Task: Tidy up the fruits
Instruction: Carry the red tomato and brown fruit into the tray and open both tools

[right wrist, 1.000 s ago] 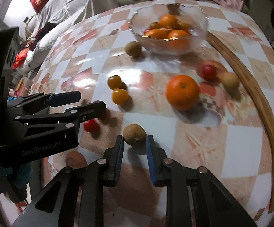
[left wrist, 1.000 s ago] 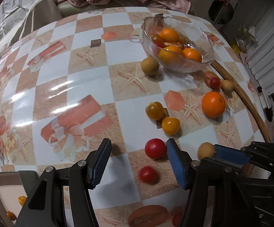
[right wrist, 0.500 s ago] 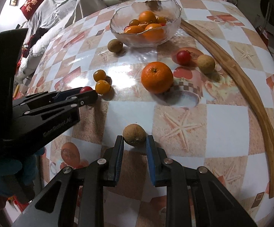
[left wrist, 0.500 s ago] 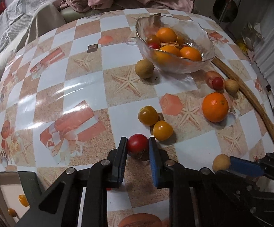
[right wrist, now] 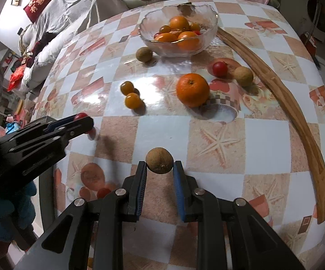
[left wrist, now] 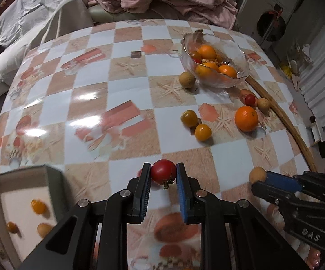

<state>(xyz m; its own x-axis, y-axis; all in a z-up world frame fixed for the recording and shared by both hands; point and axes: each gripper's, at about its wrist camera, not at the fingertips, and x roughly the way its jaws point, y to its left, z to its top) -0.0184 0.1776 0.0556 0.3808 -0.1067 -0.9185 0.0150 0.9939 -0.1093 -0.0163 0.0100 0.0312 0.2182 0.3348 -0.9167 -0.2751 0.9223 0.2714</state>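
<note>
My left gripper (left wrist: 163, 175) is shut on a red tomato (left wrist: 163, 172) and holds it above the table. My right gripper (right wrist: 159, 166) is shut on a brown longan (right wrist: 159, 160), also lifted; it shows in the left wrist view (left wrist: 257, 174). A glass bowl (right wrist: 209, 25) at the far side holds oranges and small tomatoes. Loose on the table are a big orange (right wrist: 192, 89), two yellow tomatoes (right wrist: 132, 100), a red cherry tomato (right wrist: 219, 69) and two more longans (right wrist: 243, 75).
A white tray (left wrist: 25, 199) with a few small fruits sits at the lower left of the left wrist view. A curved wooden strip (right wrist: 283, 94) runs along the table's right edge. Another small red tomato (right wrist: 103, 192) lies near the table's front edge.
My left gripper closed on the red tomato and lifted it, pulling back toward the tray. My right gripper kept its hold on the longan and rose with it.
</note>
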